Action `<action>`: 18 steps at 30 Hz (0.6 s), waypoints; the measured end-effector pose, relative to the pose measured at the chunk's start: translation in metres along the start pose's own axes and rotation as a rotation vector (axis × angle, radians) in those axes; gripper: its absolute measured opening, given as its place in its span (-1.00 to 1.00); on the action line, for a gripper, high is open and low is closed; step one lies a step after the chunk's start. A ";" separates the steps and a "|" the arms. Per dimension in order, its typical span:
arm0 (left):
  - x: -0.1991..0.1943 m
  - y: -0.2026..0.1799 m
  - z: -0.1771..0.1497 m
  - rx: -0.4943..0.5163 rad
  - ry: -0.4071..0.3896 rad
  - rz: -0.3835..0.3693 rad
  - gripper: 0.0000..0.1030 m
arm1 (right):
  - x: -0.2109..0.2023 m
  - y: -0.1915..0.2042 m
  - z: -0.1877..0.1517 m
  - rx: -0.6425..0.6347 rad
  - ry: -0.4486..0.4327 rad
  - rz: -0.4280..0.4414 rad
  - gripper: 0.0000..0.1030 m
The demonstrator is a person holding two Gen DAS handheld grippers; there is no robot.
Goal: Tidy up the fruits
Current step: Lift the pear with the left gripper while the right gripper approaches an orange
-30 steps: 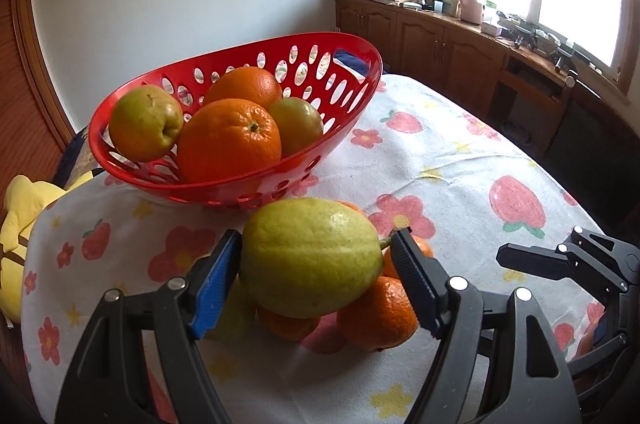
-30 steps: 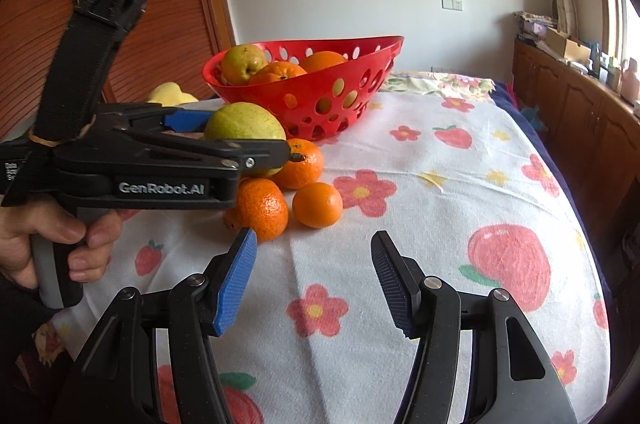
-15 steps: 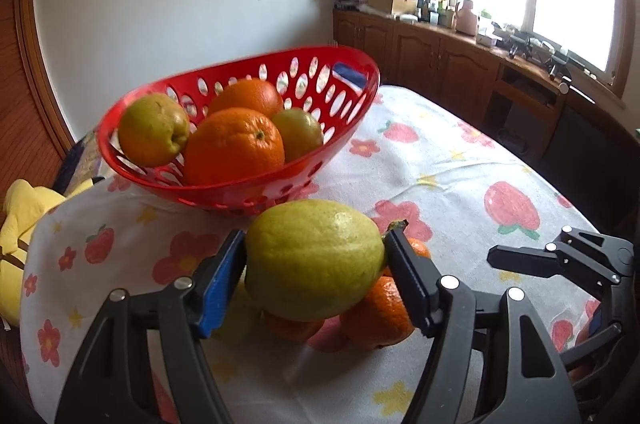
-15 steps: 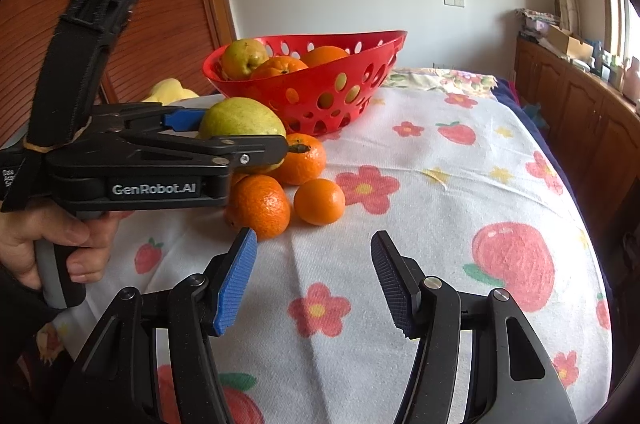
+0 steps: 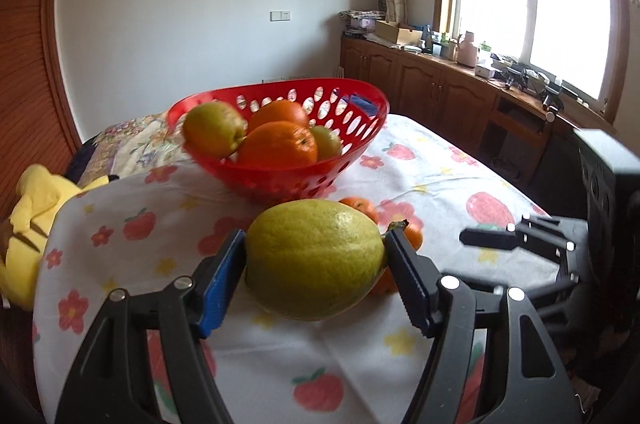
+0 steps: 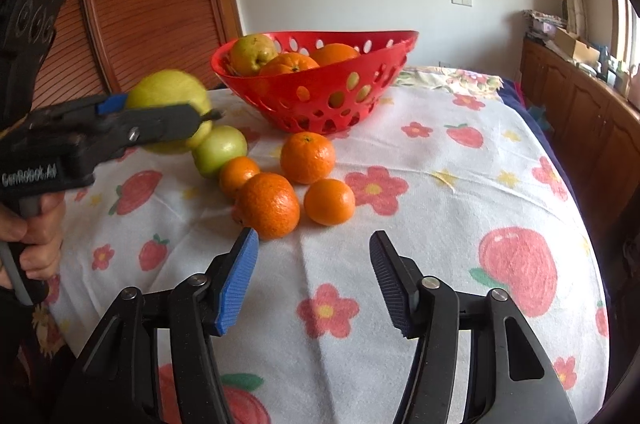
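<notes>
My left gripper (image 5: 316, 272) is shut on a large yellow-green pear (image 5: 314, 258) and holds it in the air above the table, short of the red basket (image 5: 280, 180). In the right wrist view the pear (image 6: 168, 92) is held left of the basket (image 6: 320, 96). The basket holds two oranges (image 5: 278, 148) and two green-yellow fruits (image 5: 212, 130). Several oranges (image 6: 268, 204) and a green apple (image 6: 220, 150) lie on the cloth in front of the basket. My right gripper (image 6: 314, 278) is open and empty, low over the cloth just before the oranges.
The table wears a white cloth with strawberry and flower prints (image 6: 460, 192). A yellow plush toy (image 5: 28, 220) lies off the table's left edge. Wooden cabinets (image 5: 440, 96) line the wall under the window. A wooden door (image 6: 140, 4) stands behind the left gripper.
My left gripper has lifted the pear higher and drawn it back to the left, away from the fruits on the cloth. The green apple beneath it has come into view. My right gripper has barely moved.
</notes>
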State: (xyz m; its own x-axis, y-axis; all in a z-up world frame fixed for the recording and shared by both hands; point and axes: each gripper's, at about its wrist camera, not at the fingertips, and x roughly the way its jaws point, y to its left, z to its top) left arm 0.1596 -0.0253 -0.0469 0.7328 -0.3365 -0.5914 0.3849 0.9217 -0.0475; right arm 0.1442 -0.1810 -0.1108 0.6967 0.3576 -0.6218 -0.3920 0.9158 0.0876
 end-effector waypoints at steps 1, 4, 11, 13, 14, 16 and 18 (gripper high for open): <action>-0.003 0.003 -0.004 -0.008 0.001 0.001 0.36 | 0.000 0.002 0.002 -0.005 -0.004 0.004 0.13; -0.008 0.012 -0.020 -0.027 0.003 0.016 0.36 | 0.001 0.010 0.009 -0.033 -0.012 0.020 0.12; -0.012 0.030 -0.049 -0.075 0.029 0.039 0.36 | 0.012 0.030 0.021 -0.113 -0.001 0.024 0.10; -0.011 0.033 -0.056 -0.080 0.040 0.049 0.36 | 0.015 0.033 0.023 -0.129 0.006 0.022 0.10; -0.011 0.034 -0.059 -0.081 0.046 0.055 0.36 | 0.017 0.034 0.023 -0.136 0.011 0.021 0.10; -0.011 0.035 -0.064 -0.082 0.053 0.066 0.36 | 0.023 0.036 0.025 -0.149 0.025 0.014 0.09; -0.010 0.035 -0.067 -0.082 0.057 0.071 0.36 | 0.029 0.036 0.025 -0.156 0.038 0.007 0.09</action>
State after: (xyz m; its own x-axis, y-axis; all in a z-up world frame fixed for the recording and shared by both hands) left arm 0.1278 0.0232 -0.0967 0.7225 -0.2603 -0.6405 0.2843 0.9563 -0.0679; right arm 0.1654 -0.1333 -0.1060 0.6718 0.3540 -0.6507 -0.4871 0.8729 -0.0281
